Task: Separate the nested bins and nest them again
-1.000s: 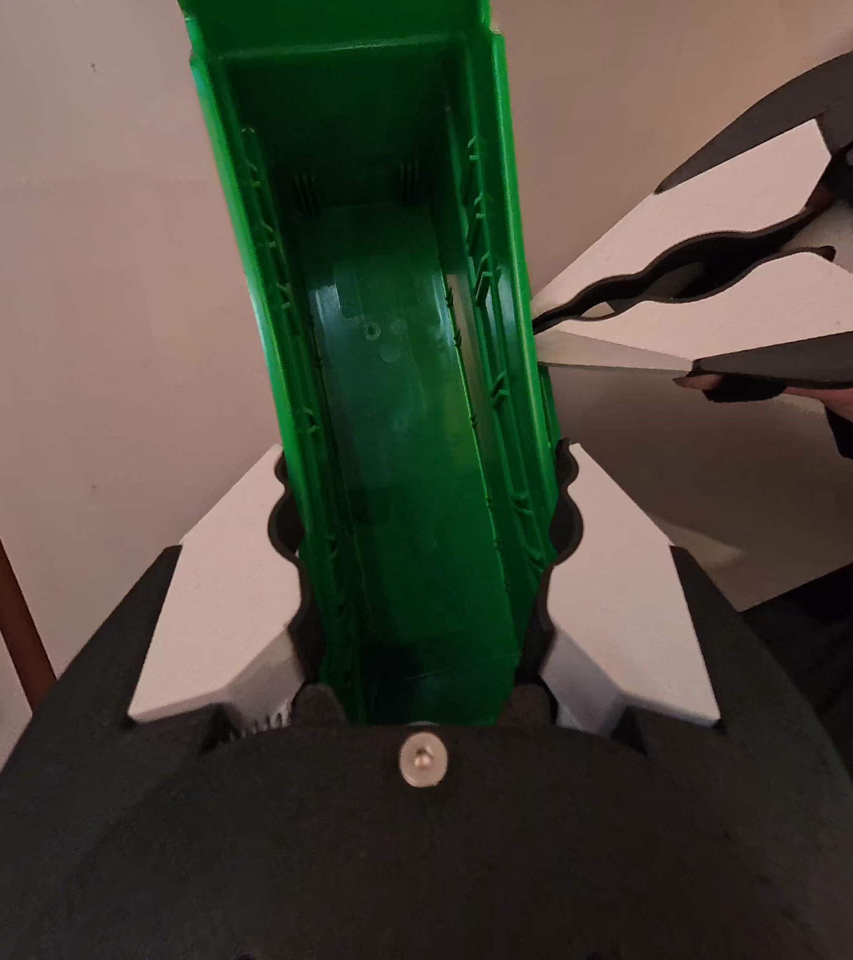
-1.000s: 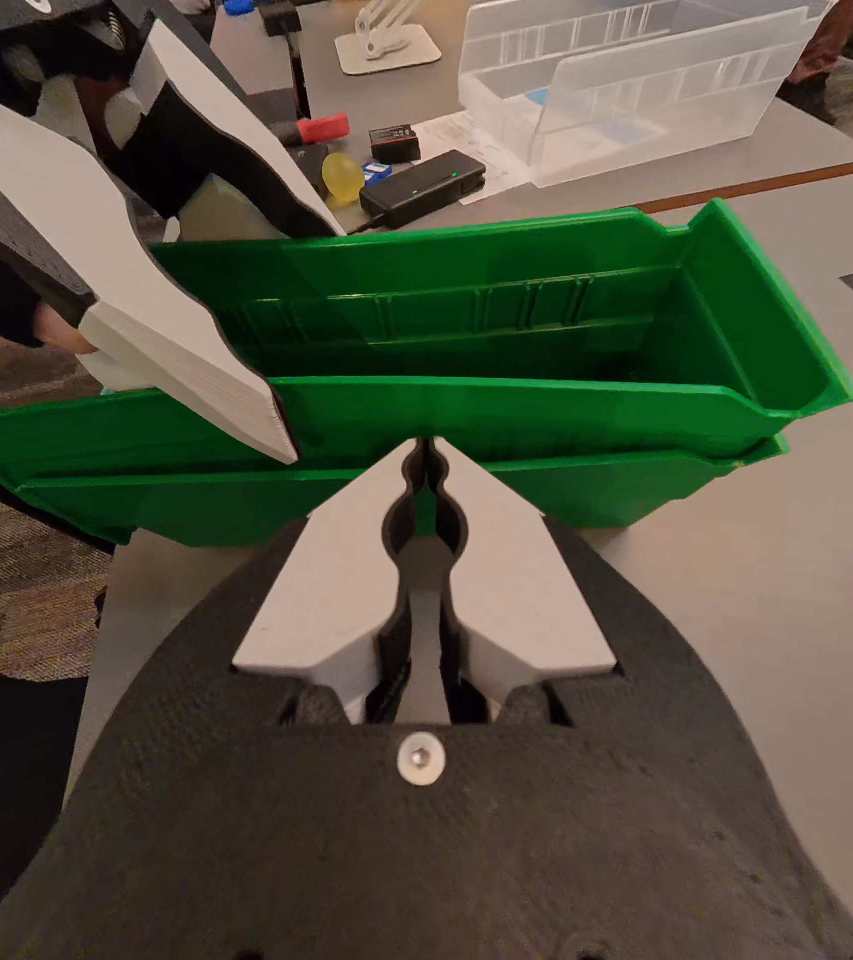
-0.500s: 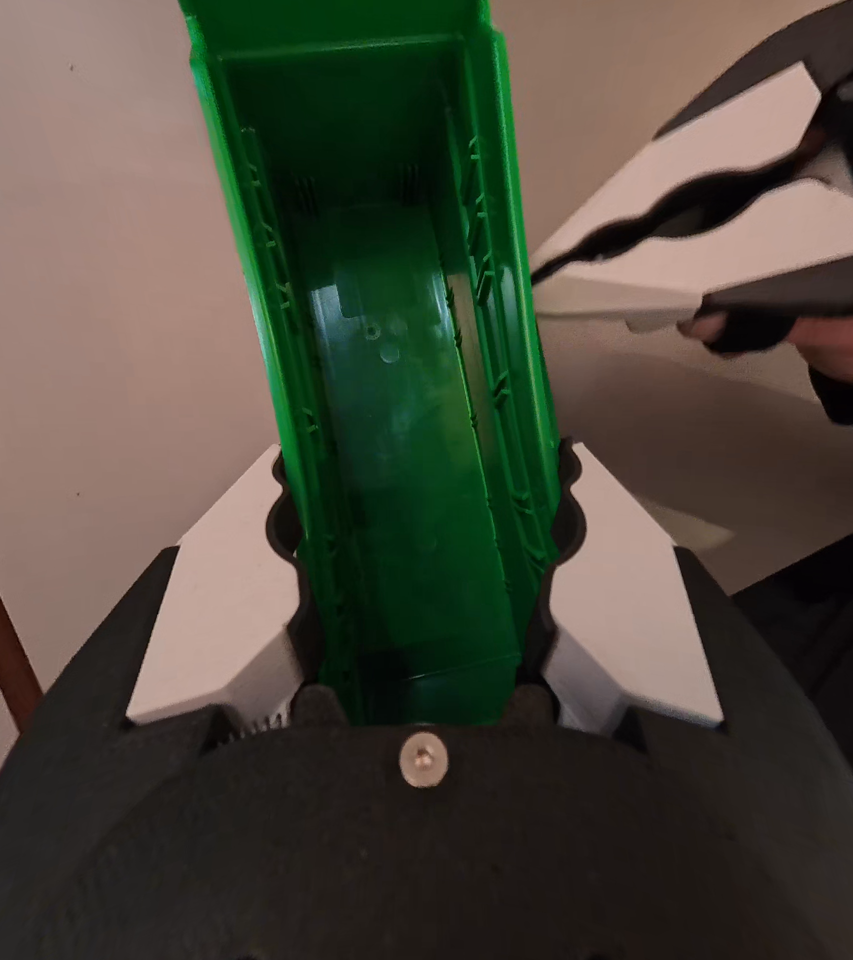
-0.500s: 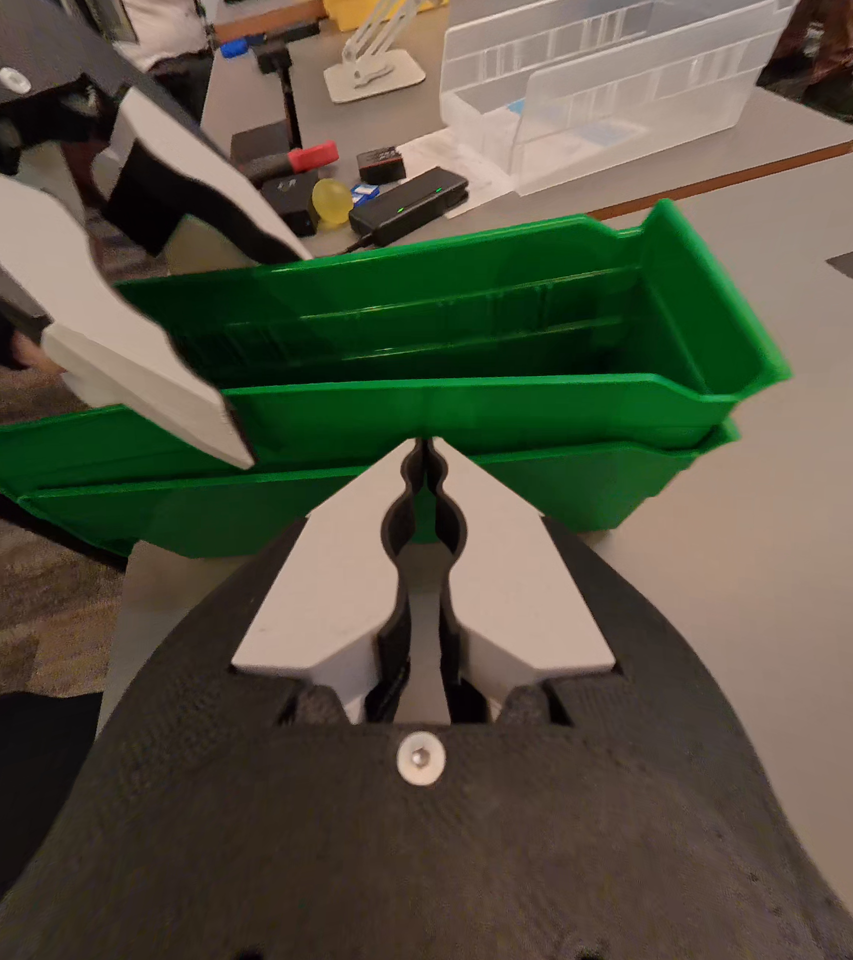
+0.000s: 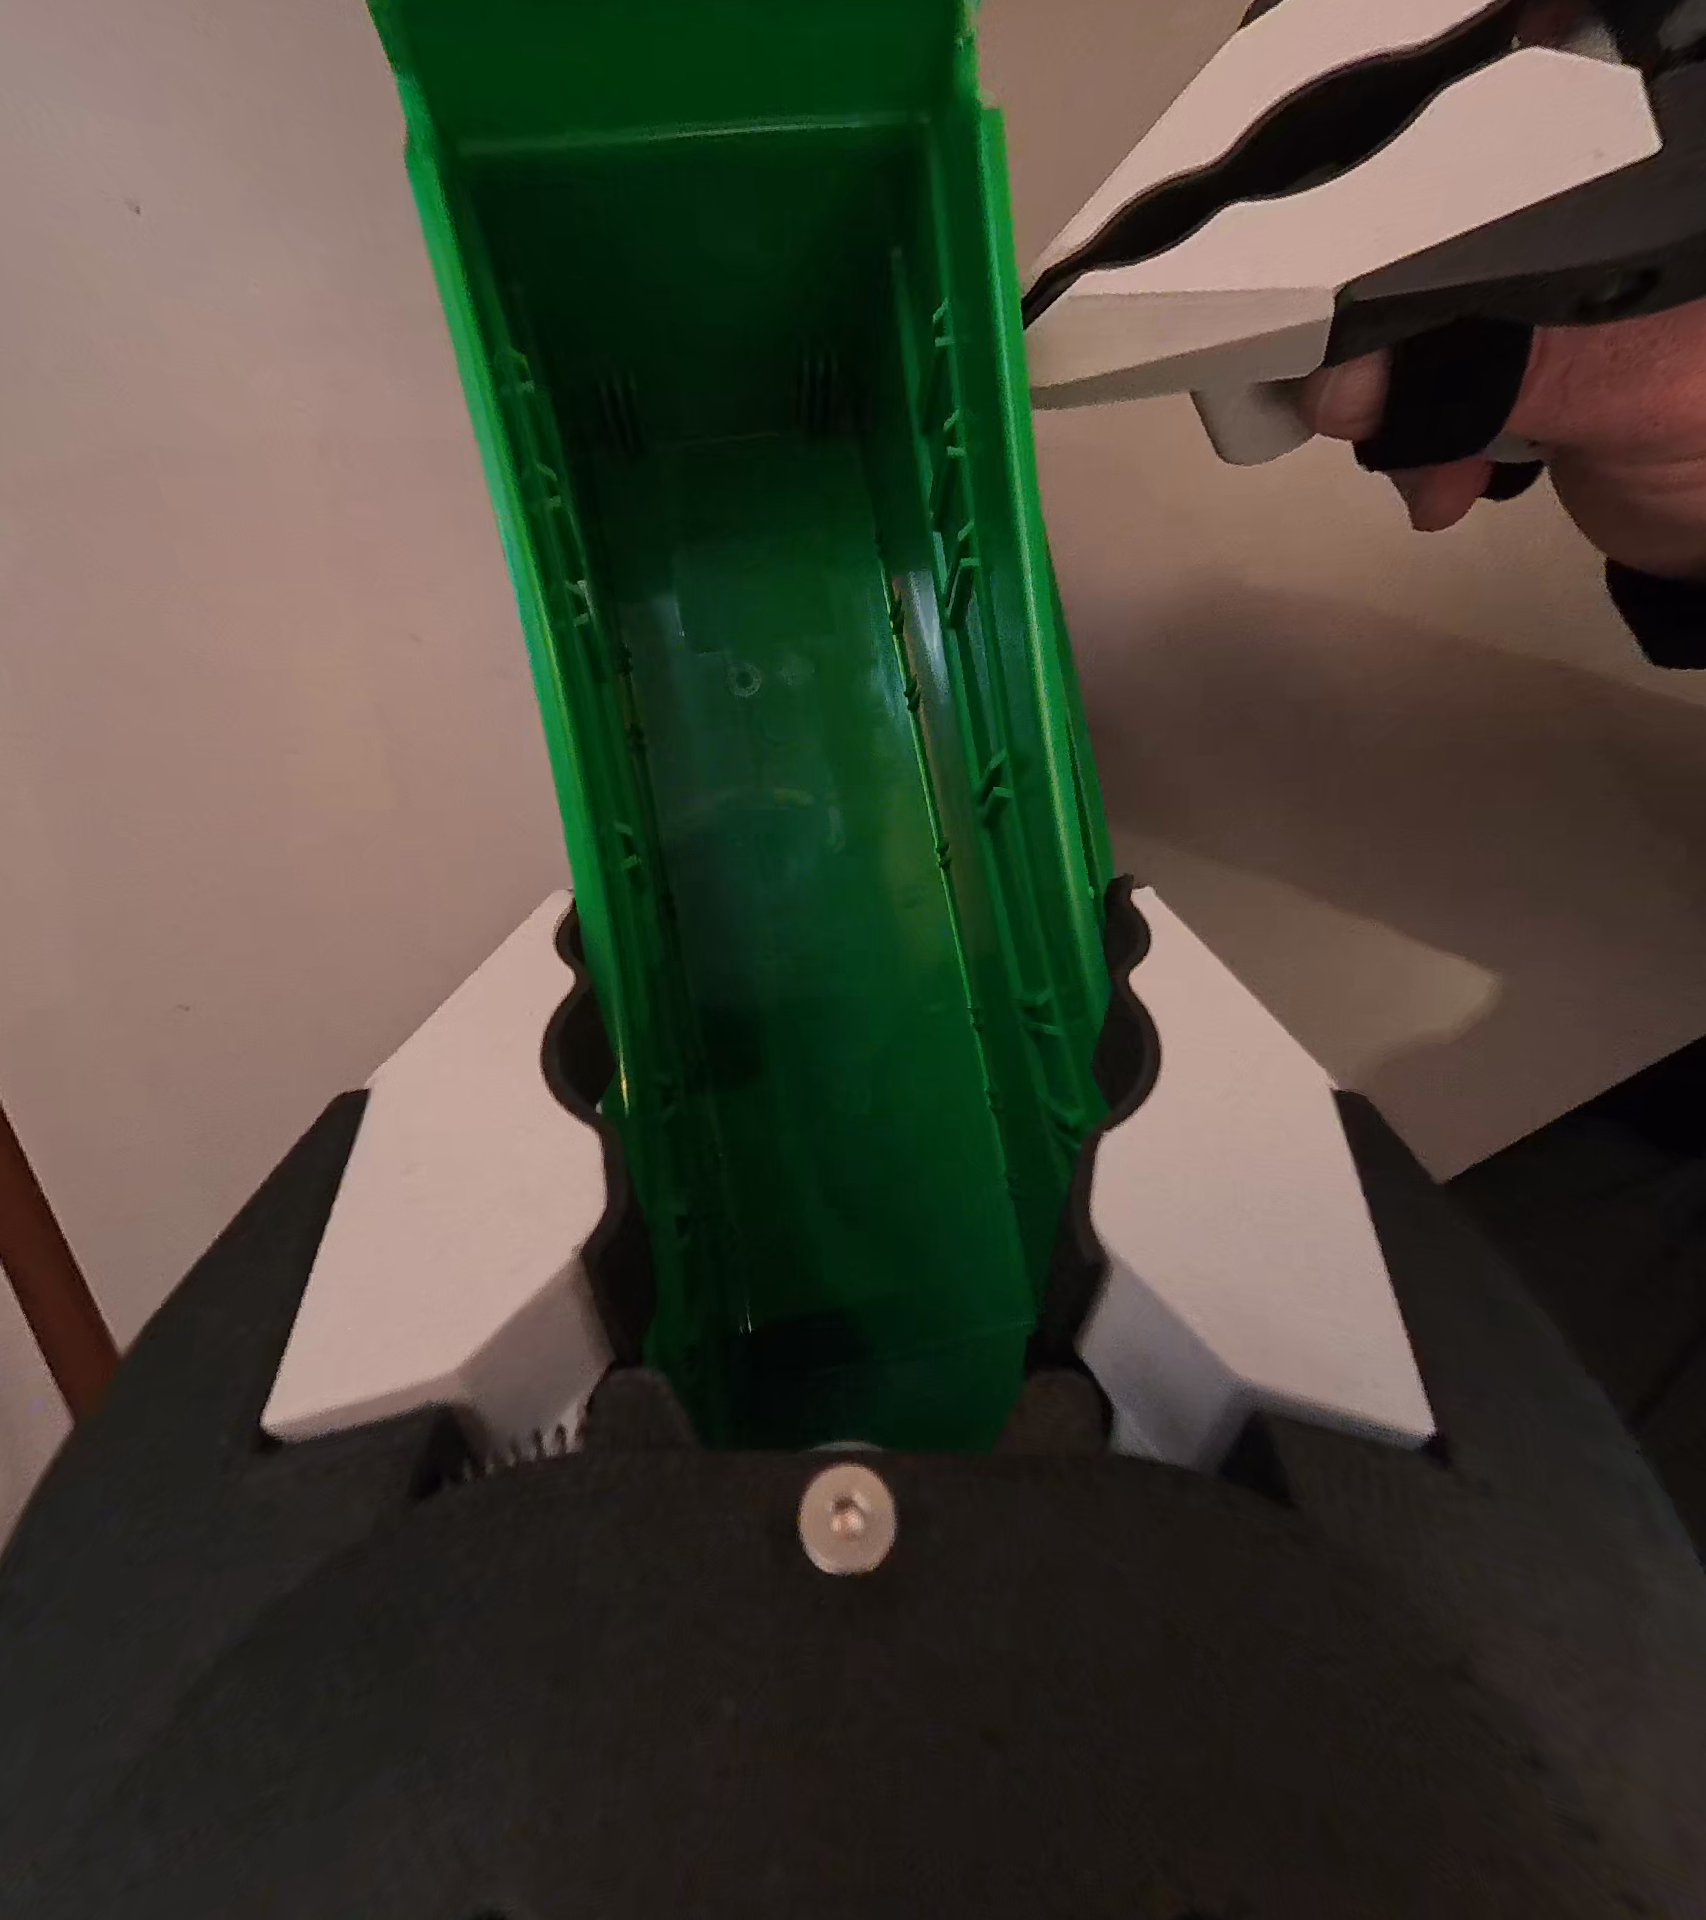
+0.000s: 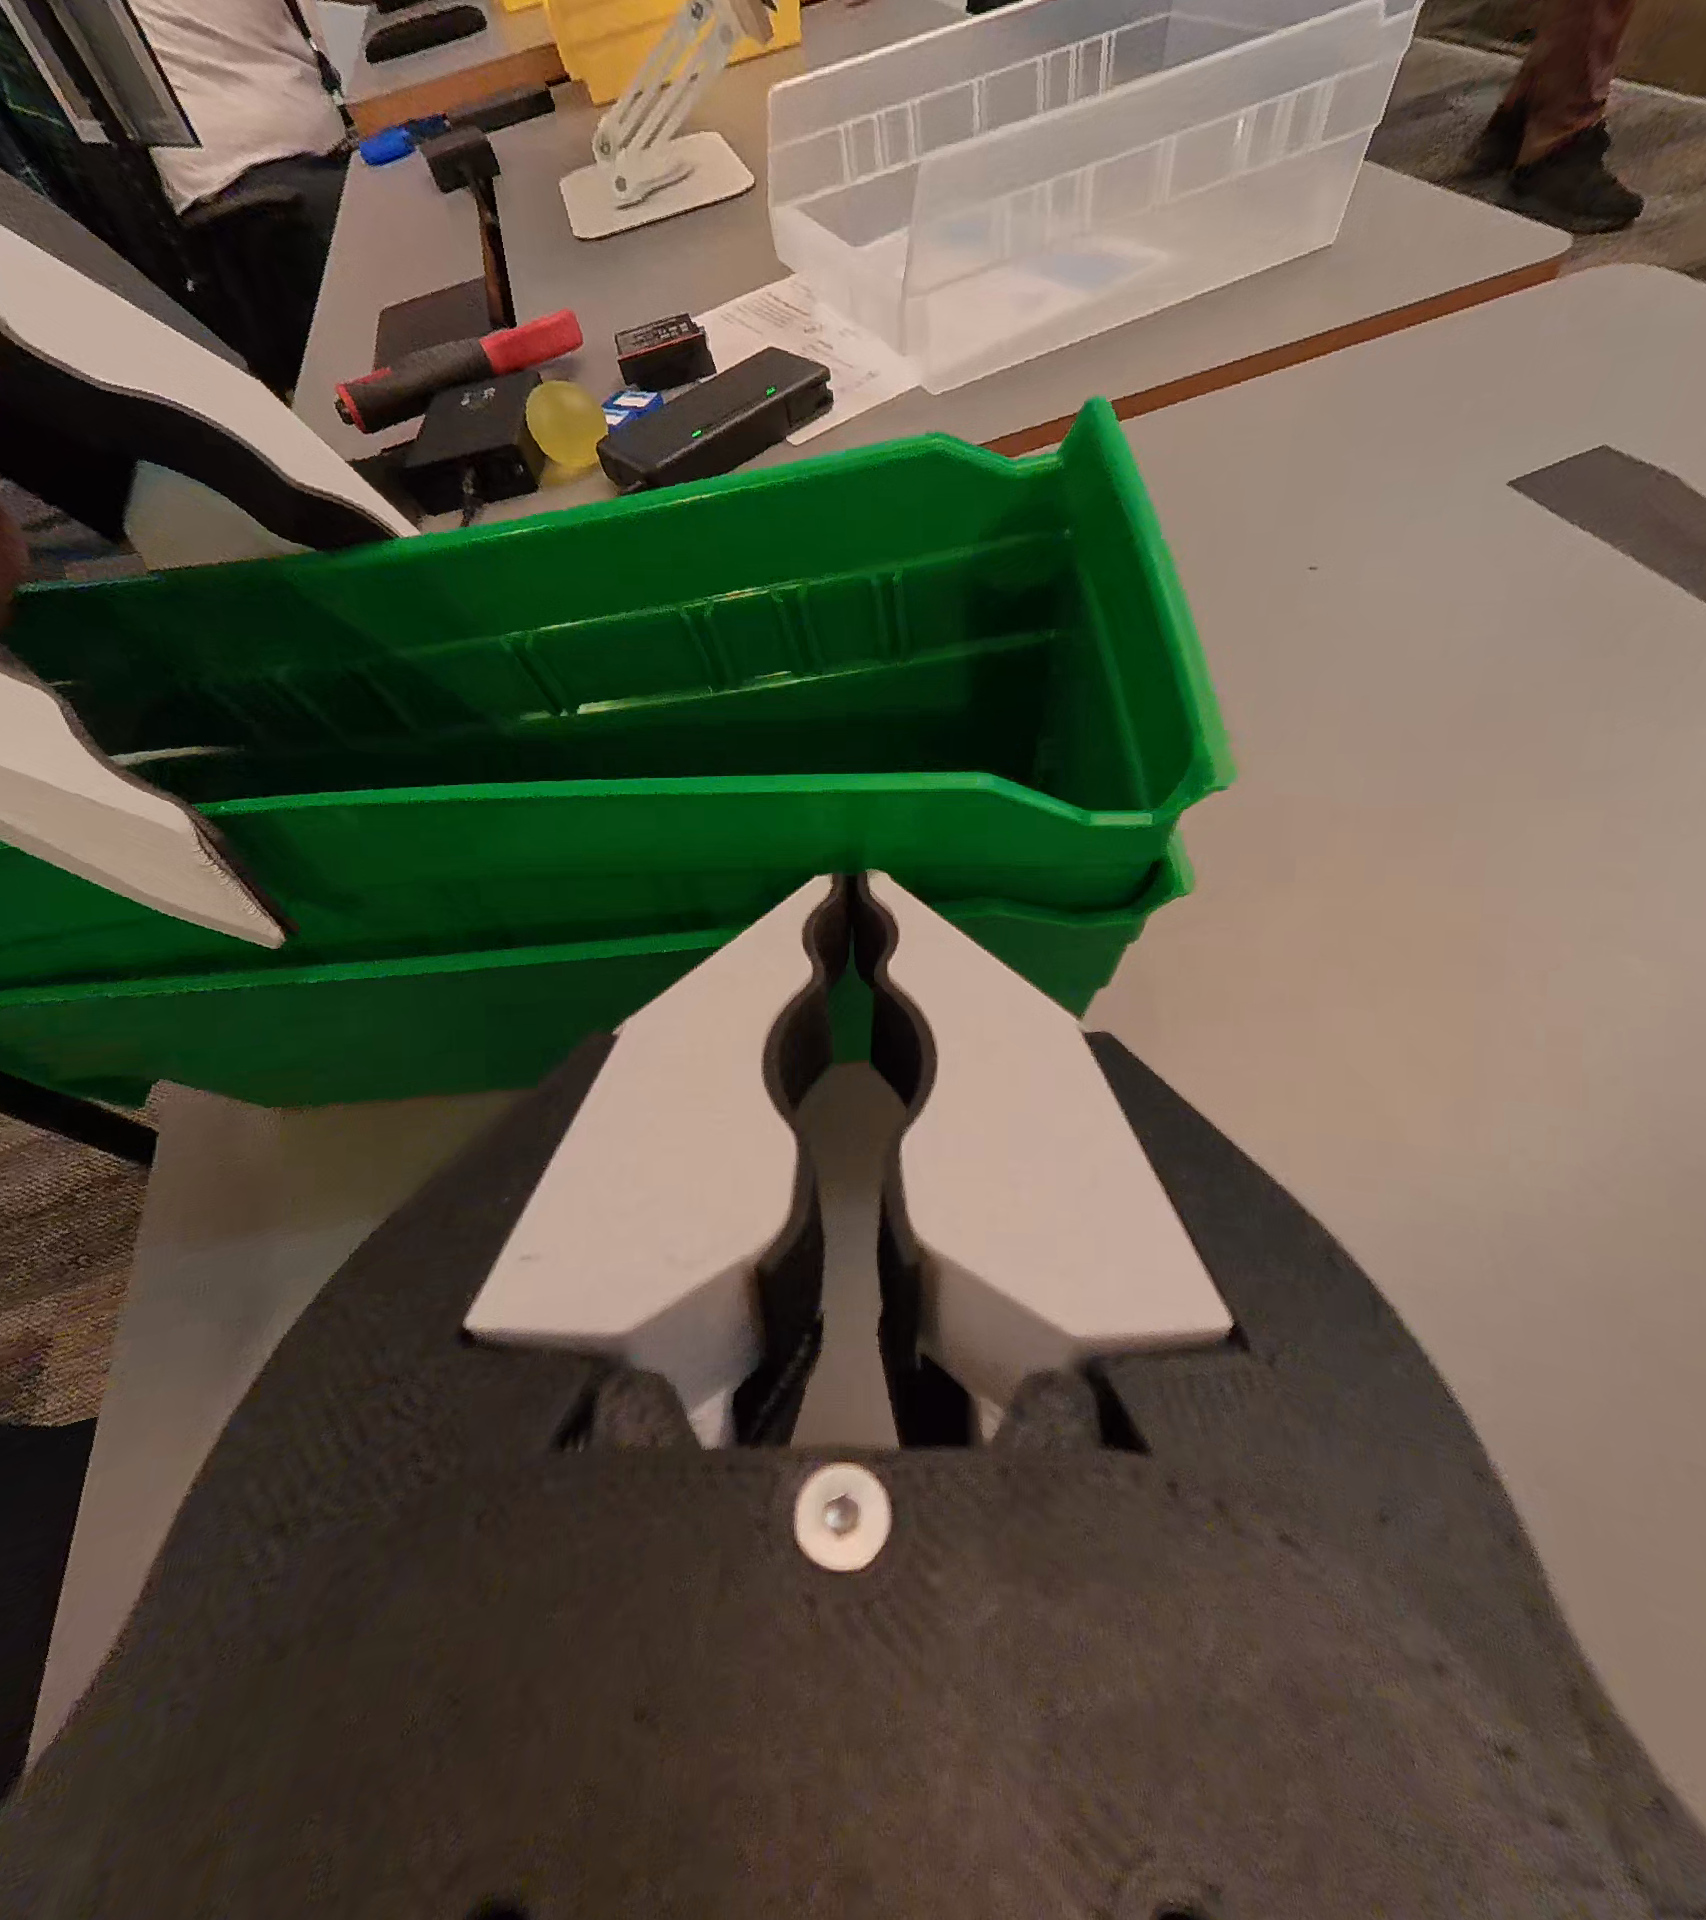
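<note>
two long green plastic bins sit one inside the other on a grey table [image 6: 1451, 831], their near ends overhanging the table edge. the upper bin [image 6: 620, 831] rides a little high in the lower bin [image 6: 309, 1023], its rim clear of the lower rim, more so toward the left.

the left gripper [image 5: 844, 1039] is spread wide, its two white fingers [image 5: 444, 1164] pressed against the outer side walls of one end of the bins, so the camera looks straight down the inside of the upper one. which bin's walls it clamps cannot be told.

the right gripper [image 6: 854, 894] is closed almost to touching, with nothing between its jaws. its tips rest at the long side of the stack, right at the seam where the upper rim meets the lower bin. from the left wrist view the same tips touch the bin's outer wall.

behind, a second table holds a clear plastic bin [image 6: 1088, 177], black chargers and a yellow ball [image 6: 563, 421].

this looks like the separating step, barely begun. the next move likely calls for the closed right tips to hold the lower bin down, or pry at the seam, while the left end lifts the upper bin free without tilting it into a jam.
</note>
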